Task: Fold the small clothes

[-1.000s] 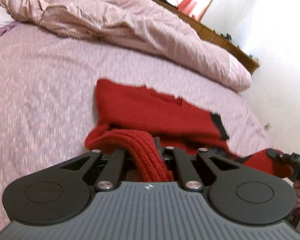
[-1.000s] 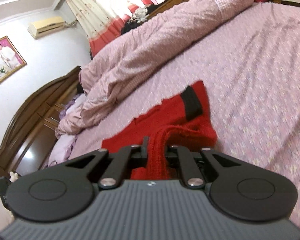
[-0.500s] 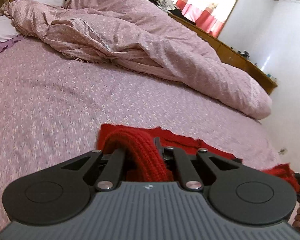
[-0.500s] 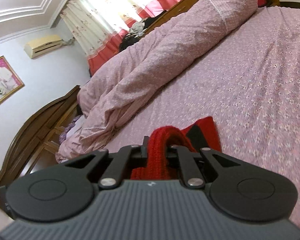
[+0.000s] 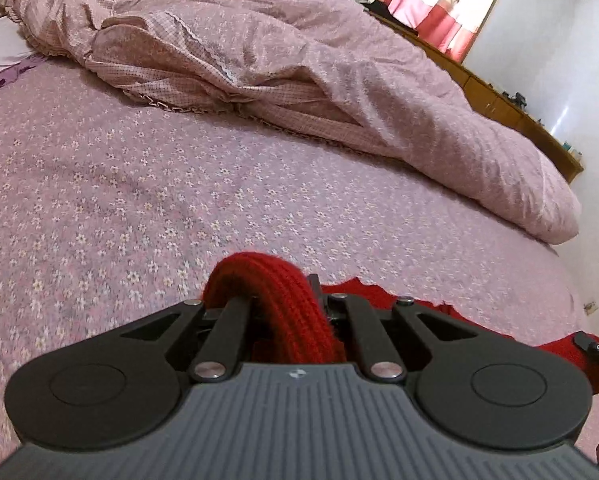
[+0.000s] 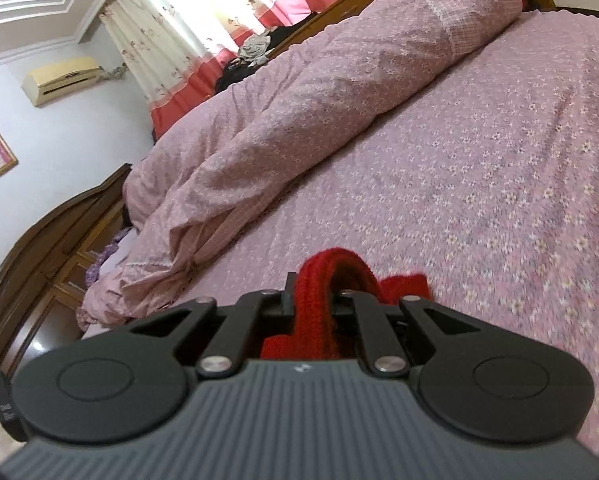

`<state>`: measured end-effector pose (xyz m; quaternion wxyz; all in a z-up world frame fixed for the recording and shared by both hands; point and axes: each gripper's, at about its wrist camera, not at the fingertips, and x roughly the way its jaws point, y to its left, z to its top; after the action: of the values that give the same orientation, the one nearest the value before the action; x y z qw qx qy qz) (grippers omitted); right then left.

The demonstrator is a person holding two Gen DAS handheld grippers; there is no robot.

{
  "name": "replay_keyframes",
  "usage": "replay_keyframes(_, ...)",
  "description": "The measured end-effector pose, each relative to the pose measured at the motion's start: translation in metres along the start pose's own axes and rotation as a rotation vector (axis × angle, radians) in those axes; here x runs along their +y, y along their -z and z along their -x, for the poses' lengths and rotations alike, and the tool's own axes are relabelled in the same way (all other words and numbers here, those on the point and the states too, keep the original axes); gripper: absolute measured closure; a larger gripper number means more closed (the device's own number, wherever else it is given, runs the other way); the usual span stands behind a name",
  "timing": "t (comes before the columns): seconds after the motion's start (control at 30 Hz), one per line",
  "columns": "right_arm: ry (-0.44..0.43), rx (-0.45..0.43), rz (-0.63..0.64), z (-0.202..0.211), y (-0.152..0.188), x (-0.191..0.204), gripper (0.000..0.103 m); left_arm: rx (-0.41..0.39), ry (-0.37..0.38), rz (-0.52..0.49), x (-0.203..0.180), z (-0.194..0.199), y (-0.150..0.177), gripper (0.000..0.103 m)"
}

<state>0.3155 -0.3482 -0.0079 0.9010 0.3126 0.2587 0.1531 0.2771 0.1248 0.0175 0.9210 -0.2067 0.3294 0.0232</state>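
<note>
A red knitted garment (image 5: 283, 304) is bunched between the jaws of my left gripper (image 5: 287, 300), which is shut on it. More of it trails to the right behind the gripper body. My right gripper (image 6: 319, 300) is shut on another thick fold of the same red garment (image 6: 323, 296), with a small red corner (image 6: 407, 284) showing to the right of its jaws. Most of the garment is hidden under both gripper bodies. The right gripper's tip (image 5: 595, 350) shows at the left wrist view's right edge.
The bed sheet (image 5: 139, 184) is pink with small flowers. A rolled pink duvet (image 5: 299, 72) lies along the far side, also in the right wrist view (image 6: 339, 88). A wooden headboard (image 6: 59, 240), curtains (image 6: 203, 32) and a white wall stand beyond.
Both grippers have carried the red garment forward over itself. The flat part of the garment, seen ahead one second ago, has dropped almost out of view beneath the grippers.
</note>
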Motion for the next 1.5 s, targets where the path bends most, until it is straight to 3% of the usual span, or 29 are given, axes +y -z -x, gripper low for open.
replay_keyframes(0.3,0.185,0.077,0.025,-0.051,0.024,-0.027,0.091,0.093,-0.082,-0.059,0.004,-0.064,0.011,0.094)
replay_keyframes(0.6,0.17,0.06,0.005,-0.04,0.032,-0.026,0.089,0.102,-0.077,-0.086,-0.002,-0.052,0.005,0.092)
replay_keyframes(0.67,0.17,0.058,0.002,-0.035,0.029,-0.025,0.076,0.101,-0.066,-0.086,-0.003,-0.043,0.004,0.091)
replay_keyframes(0.77,0.169,0.046,0.023,-0.024,0.032,-0.017,0.064,0.11,-0.067,-0.083,-0.005,-0.029,0.003,0.08)
replay_keyframes(0.83,0.168,0.048,0.05,-0.018,0.035,-0.011,0.064,0.099,-0.067,-0.091,-0.007,-0.02,0.003,0.067)
replay_keyframes(0.9,0.169,0.048,0.071,-0.01,0.039,-0.005,0.064,0.071,-0.061,-0.105,-0.01,-0.009,0.002,0.048)
replay_keyframes(0.97,0.167,0.043,0.083,-0.002,0.041,0.0,0.064,0.055,-0.065,-0.112,-0.012,0.0,0.002,0.043)
replay_keyframes(1.2,0.137,0.04,0.102,0.018,0.053,0.019,0.064,0.045,-0.022,-0.126,-0.024,0.03,0.016,0.037)
replay_keyframes(1.37,0.119,0.083,0.162,0.017,0.071,0.034,0.064,0.089,0.012,-0.199,-0.034,0.04,0.044,0.036)
replay_keyframes(1.5,0.198,0.107,0.283,0.009,0.09,0.048,0.064,0.105,-0.005,-0.274,-0.04,0.041,0.071,0.036)
